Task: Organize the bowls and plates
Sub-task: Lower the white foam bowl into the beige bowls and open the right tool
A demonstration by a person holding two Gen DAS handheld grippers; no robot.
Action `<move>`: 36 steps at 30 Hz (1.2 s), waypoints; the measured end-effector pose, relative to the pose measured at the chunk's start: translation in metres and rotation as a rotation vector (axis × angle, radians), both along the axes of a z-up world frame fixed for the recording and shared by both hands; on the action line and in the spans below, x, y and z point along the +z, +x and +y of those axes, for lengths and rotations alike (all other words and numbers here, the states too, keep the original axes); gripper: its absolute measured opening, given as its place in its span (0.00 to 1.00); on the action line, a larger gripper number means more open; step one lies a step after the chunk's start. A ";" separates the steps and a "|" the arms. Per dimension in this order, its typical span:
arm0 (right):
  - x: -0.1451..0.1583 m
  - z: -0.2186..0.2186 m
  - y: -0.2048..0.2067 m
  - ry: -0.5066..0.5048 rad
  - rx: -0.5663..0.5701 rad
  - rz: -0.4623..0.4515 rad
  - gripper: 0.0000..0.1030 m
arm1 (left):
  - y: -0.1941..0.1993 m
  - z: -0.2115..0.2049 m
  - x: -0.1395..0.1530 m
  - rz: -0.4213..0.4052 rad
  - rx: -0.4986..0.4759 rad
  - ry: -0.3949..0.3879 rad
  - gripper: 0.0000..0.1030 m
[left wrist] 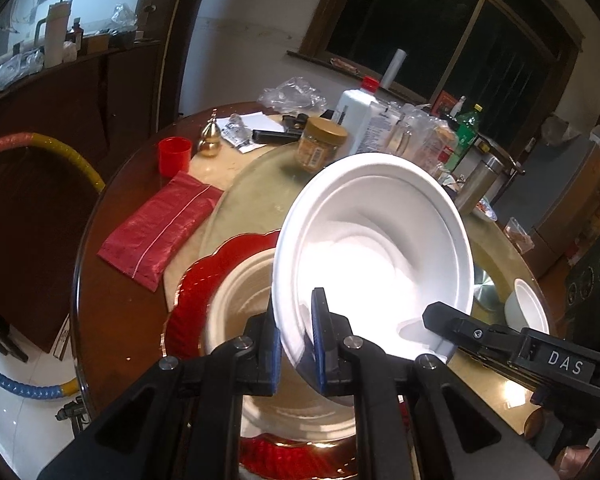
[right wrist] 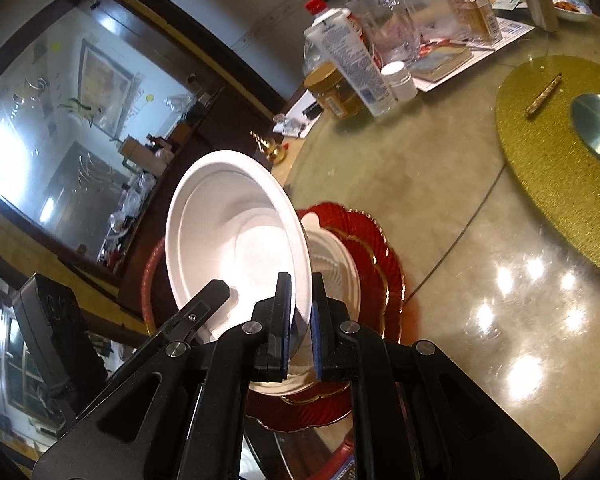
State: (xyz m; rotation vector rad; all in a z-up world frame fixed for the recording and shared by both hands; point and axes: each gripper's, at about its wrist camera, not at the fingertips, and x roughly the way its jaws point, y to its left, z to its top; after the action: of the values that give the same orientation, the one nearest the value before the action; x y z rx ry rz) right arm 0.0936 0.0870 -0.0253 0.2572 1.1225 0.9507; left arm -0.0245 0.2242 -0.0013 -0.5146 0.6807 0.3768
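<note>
Cluttered round table carries a red scalloped plate holding a cream bowl, above which both the left gripper and right gripper pinch the tilted white bowl by its rim.

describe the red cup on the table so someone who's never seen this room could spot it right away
Start at the round wooden table. Near its far left edge, beyond the red cloth, stands the red cup, beside a small gold ornament. It is the only plain, open red tumbler there.
</note>
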 end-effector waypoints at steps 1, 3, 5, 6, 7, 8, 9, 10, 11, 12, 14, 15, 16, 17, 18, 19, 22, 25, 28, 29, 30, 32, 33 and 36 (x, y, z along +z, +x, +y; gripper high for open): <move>-0.001 0.002 -0.001 -0.006 0.003 -0.001 0.08 | -0.001 0.001 -0.001 0.003 0.001 -0.001 0.11; -0.002 0.006 -0.004 -0.022 0.011 -0.009 0.08 | -0.003 0.002 -0.004 0.009 0.004 0.001 0.11; -0.003 0.009 -0.006 -0.037 0.018 -0.014 0.08 | -0.005 0.003 -0.006 0.013 0.006 0.000 0.11; -0.004 0.010 -0.006 -0.042 0.021 -0.014 0.08 | -0.006 0.004 -0.007 0.015 0.008 0.000 0.11; -0.005 0.011 -0.007 -0.045 0.023 -0.013 0.08 | -0.007 0.004 -0.007 0.017 0.008 0.000 0.11; -0.006 0.012 -0.007 -0.051 0.025 -0.014 0.08 | -0.008 0.005 -0.008 0.018 0.009 0.000 0.11; -0.006 0.013 -0.008 -0.056 0.027 -0.016 0.08 | -0.009 0.006 -0.009 0.019 0.010 0.001 0.11; -0.007 0.014 -0.009 -0.060 0.029 -0.017 0.08 | -0.010 0.006 -0.010 0.021 0.011 0.002 0.11; -0.007 0.015 -0.009 -0.063 0.031 -0.017 0.08 | -0.010 0.007 -0.010 0.022 0.013 0.002 0.11; -0.008 0.016 -0.010 -0.067 0.033 -0.017 0.08 | -0.011 0.007 -0.011 0.023 0.015 0.002 0.11; -0.009 0.018 -0.011 -0.074 0.037 -0.020 0.08 | -0.012 0.008 -0.012 0.026 0.016 0.002 0.12; -0.009 0.018 -0.012 -0.076 0.038 -0.021 0.08 | -0.012 0.008 -0.012 0.028 0.018 0.002 0.12; -0.009 0.019 -0.012 -0.079 0.040 -0.021 0.08 | -0.013 0.008 -0.012 0.029 0.018 0.003 0.12; -0.009 0.020 -0.013 -0.081 0.041 -0.022 0.08 | -0.012 0.008 -0.012 0.032 0.018 0.006 0.12; -0.009 0.021 -0.013 -0.084 0.041 -0.024 0.08 | -0.013 0.008 -0.013 0.035 0.018 0.007 0.12; -0.009 0.021 -0.014 -0.089 0.043 -0.026 0.08 | -0.013 0.008 -0.014 0.037 0.018 0.005 0.12; -0.009 0.022 -0.015 -0.096 0.043 -0.030 0.08 | -0.013 0.008 -0.016 0.043 0.018 0.008 0.12; -0.010 0.024 -0.015 -0.103 0.045 -0.032 0.08 | -0.013 0.008 -0.016 0.047 0.017 0.010 0.13; -0.010 0.024 -0.016 -0.110 0.046 -0.034 0.08 | -0.013 0.008 -0.018 0.055 0.016 0.011 0.13; -0.010 0.025 -0.017 -0.112 0.046 -0.034 0.08 | -0.012 0.007 -0.018 0.060 0.016 0.013 0.14; -0.011 0.025 -0.017 -0.114 0.046 -0.032 0.08 | -0.012 0.007 -0.019 0.065 0.015 0.012 0.14; -0.012 0.026 -0.016 -0.121 0.047 -0.030 0.08 | -0.012 0.007 -0.020 0.068 0.016 0.017 0.15; -0.013 0.026 -0.016 -0.121 0.048 -0.026 0.08 | -0.011 0.007 -0.020 0.071 0.017 0.023 0.15; -0.014 0.026 -0.014 -0.120 0.047 -0.016 0.08 | -0.011 0.006 -0.020 0.076 0.018 0.027 0.15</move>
State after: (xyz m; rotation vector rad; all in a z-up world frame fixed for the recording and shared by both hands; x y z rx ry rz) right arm 0.0792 0.1126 -0.0395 0.1257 1.1705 0.9217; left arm -0.0351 0.2304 -0.0216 -0.4828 0.7434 0.4234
